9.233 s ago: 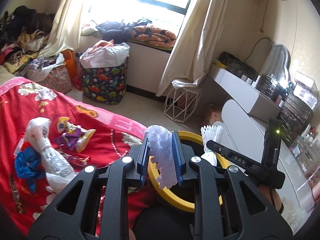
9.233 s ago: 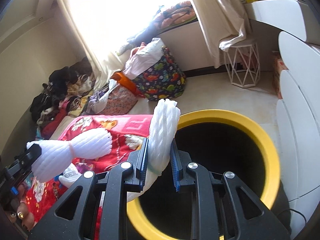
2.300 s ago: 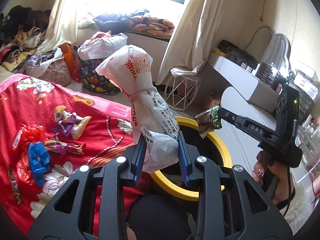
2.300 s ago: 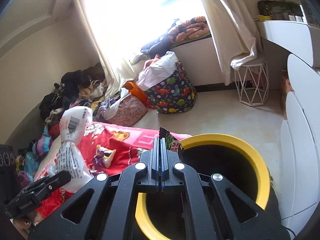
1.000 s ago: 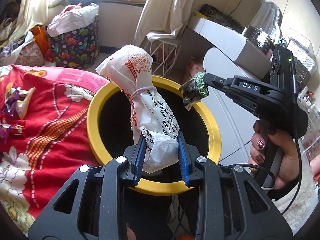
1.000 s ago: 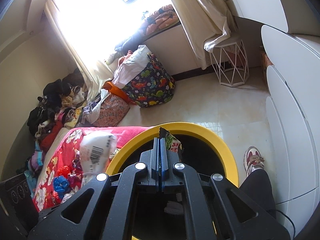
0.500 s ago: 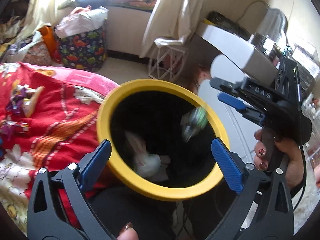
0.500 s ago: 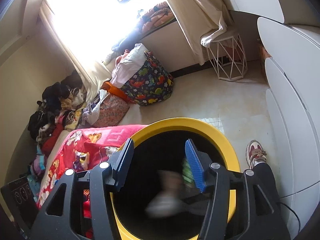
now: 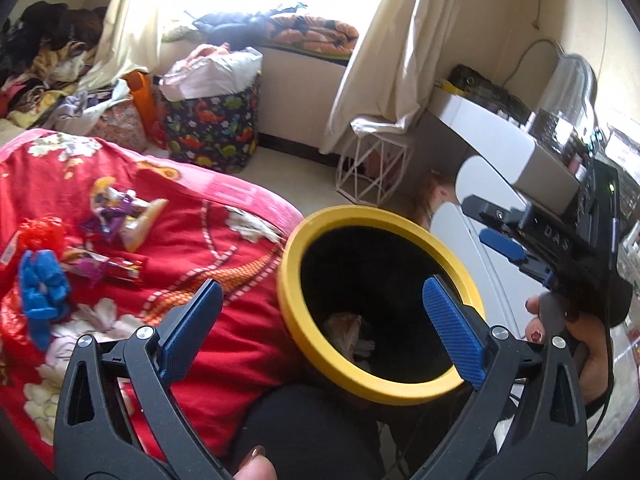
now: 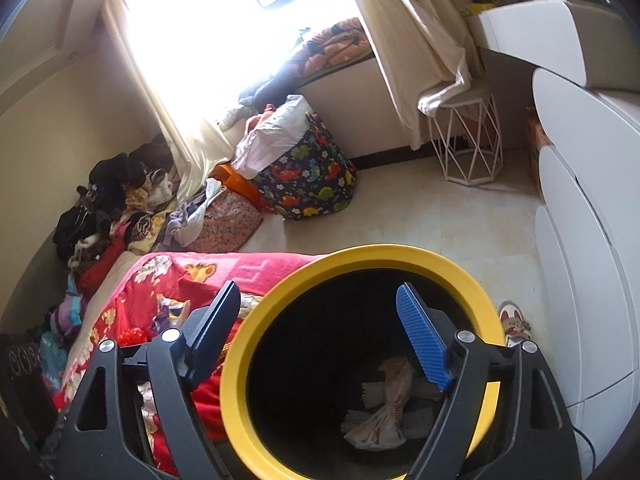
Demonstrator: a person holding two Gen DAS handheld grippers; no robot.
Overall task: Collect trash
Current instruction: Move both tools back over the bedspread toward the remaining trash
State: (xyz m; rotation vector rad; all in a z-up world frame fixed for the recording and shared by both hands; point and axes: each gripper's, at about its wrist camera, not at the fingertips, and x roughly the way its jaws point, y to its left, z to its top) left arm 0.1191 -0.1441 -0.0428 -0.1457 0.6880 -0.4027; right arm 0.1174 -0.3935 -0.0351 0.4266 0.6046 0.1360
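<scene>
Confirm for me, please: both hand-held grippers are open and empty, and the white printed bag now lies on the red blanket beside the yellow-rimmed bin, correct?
Not quite. The left hand-held gripper and the right hand-held gripper are indeed open and empty, but the white printed bag lies inside the yellow-rimmed bin, at its bottom, not on the red blanket. The right wrist view shows it most clearly.

One yellow-rimmed bin [image 10: 256, 328] — two hand-held grippers [image 9: 322, 330] [image 10: 320, 330].

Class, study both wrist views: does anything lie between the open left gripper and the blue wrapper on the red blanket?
Nothing visible does. The left gripper is open and empty, and the blue wrapper lies exposed on the red blanket to its left, with only bare blanket between. The yellow bin sits off to the right.
</scene>
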